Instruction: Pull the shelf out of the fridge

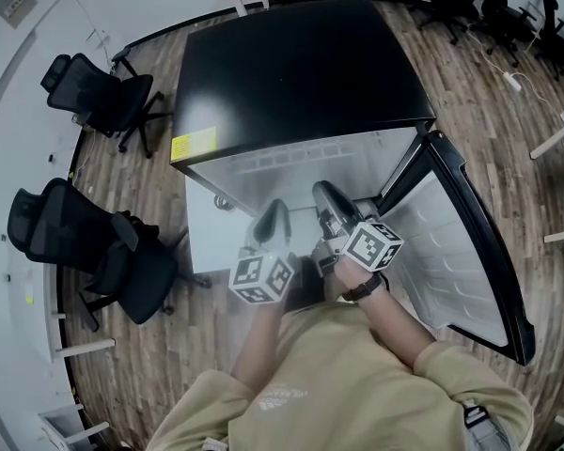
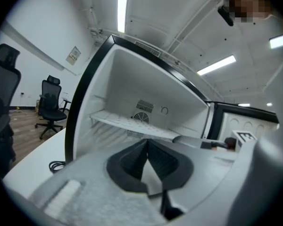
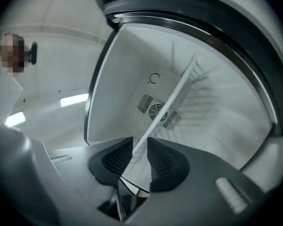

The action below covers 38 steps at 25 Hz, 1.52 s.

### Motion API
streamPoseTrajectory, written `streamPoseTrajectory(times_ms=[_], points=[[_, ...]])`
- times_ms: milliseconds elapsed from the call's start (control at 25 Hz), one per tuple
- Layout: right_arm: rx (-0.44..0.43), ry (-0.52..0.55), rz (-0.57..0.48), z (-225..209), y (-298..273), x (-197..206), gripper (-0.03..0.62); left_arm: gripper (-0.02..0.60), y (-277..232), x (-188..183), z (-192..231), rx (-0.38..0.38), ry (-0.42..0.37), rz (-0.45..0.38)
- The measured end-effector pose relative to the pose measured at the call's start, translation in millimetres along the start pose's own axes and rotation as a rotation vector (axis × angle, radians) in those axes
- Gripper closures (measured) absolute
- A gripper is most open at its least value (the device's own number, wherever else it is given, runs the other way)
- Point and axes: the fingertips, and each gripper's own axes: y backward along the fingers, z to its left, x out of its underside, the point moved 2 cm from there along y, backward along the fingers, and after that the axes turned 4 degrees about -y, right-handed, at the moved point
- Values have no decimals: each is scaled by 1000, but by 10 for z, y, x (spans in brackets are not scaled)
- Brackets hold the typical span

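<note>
The black fridge (image 1: pixel 301 64) stands open, its door (image 1: pixel 470 252) swung out to the right. A white shelf (image 2: pixel 127 123) runs across the inside in the left gripper view. In the right gripper view the shelf (image 3: pixel 179 91) shows edge-on as a slanted white strip. My right gripper (image 3: pixel 140 142) is rolled on its side and open. The shelf's front edge passes between its pads, and I see no pad pressing on it. My left gripper (image 2: pixel 147 141) is shut, tips together, just short of the shelf's edge with nothing in it. Both grippers (image 1: pixel 274 209) (image 1: pixel 324 194) reach into the opening.
The open door hems in my right arm. A white table (image 1: pixel 211 238) stands left of the fridge, with a black cable (image 2: pixel 56 165) lying on it. Black office chairs (image 1: pixel 103 92) (image 1: pixel 94 252) stand further left. A fan vent (image 3: pixel 156 111) sits on the fridge's back wall.
</note>
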Motion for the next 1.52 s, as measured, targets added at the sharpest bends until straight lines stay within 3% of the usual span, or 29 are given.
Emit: streamPoseTrajectory(times_ms=[160,360,640,1080,1160,1520], points=[[-25,-299,-116,-202,-190,-85,425,580,-10,1,12,0,-9,4],[-46,-334,-217,-335,-412,-231,411,580,47,-17,91,-22,-10,-2],[-59,-484,-253,-348,-717,-269,408,580,203,-66,239,-60,-9,-13],[-43,-523,-327,-433,-1157,-442,415,580,358,-81,465,-97,0,-15],[-29,-514,-377,-444,-1145,-492,471,580,362,-76,468,-98,1,-13],[53,-503,-462,-536,-1126,-471,529,580,380,3,568,-88,11,5]])
